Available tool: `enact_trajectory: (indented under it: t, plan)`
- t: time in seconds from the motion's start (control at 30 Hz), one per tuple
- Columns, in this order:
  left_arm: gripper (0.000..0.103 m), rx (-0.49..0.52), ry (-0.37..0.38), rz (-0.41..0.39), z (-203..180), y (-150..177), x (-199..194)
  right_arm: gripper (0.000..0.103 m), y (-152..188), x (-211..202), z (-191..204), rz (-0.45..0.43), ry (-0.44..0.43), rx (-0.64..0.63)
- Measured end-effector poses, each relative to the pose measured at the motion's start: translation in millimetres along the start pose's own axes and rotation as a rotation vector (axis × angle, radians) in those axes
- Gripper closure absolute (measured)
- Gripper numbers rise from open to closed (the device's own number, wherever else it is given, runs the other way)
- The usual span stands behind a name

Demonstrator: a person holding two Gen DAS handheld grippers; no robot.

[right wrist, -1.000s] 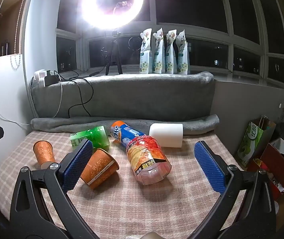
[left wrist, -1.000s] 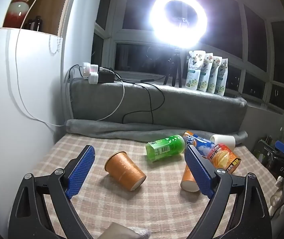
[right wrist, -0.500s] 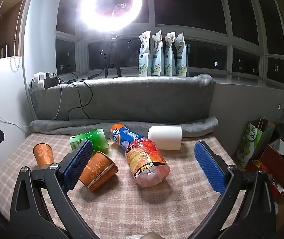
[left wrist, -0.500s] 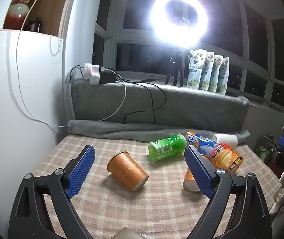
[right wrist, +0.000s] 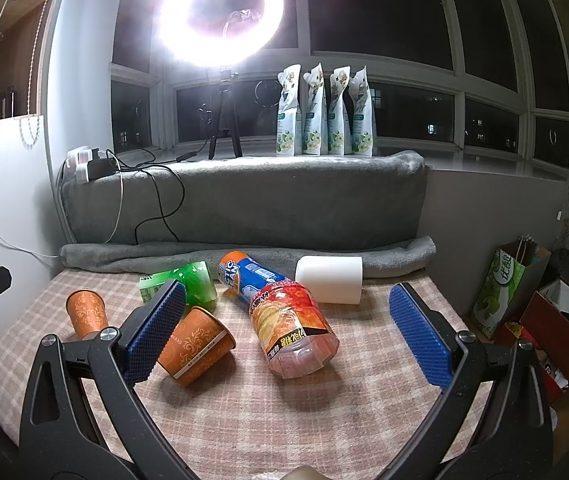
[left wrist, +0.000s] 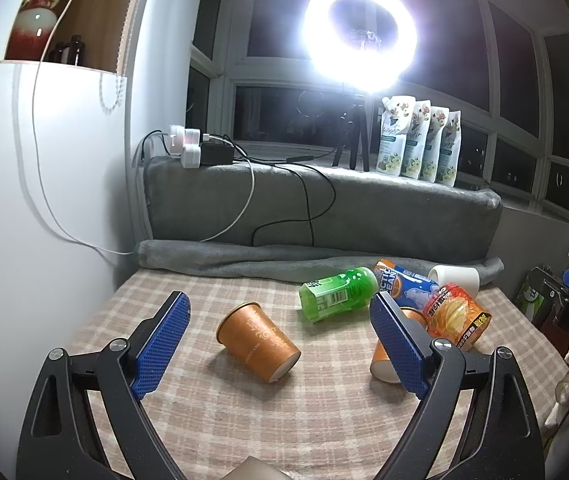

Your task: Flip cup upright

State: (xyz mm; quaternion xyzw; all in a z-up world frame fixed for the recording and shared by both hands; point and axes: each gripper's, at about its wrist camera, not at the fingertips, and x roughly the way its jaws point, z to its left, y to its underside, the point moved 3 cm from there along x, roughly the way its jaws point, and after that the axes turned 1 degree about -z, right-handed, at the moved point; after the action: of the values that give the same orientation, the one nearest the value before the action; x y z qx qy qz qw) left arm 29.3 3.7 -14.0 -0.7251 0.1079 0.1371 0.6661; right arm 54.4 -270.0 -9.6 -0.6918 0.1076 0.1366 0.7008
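Two orange paper cups lie on their sides on the checked cloth. One orange cup lies between the fingers of my left gripper, which is open and empty above it; the same cup shows far left in the right wrist view. The second orange cup lies just behind the left finger of my right gripper, which is open and empty; in the left wrist view this cup is partly hidden by my right finger. A white cup lies on its side at the back.
A green bottle, a blue-orange bottle and a red snack jar lie among the cups. A grey blanket roll edges the back. A white wall stands left. Bags and boxes stand off the right edge.
Both grippers drifted slightly; the scene has shifted a little in each view. Nothing on the cloth has moved and both grippers stay open.
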Motion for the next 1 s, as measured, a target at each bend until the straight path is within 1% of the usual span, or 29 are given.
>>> enact_trajectory:
  t: [1.0]
  plan:
    - [0.011, -0.002, 0.002, 0.004, 0.4, 1.4, 1.0, 0.000, -0.1, -0.5, -1.6, -0.001, -0.002, 0.001]
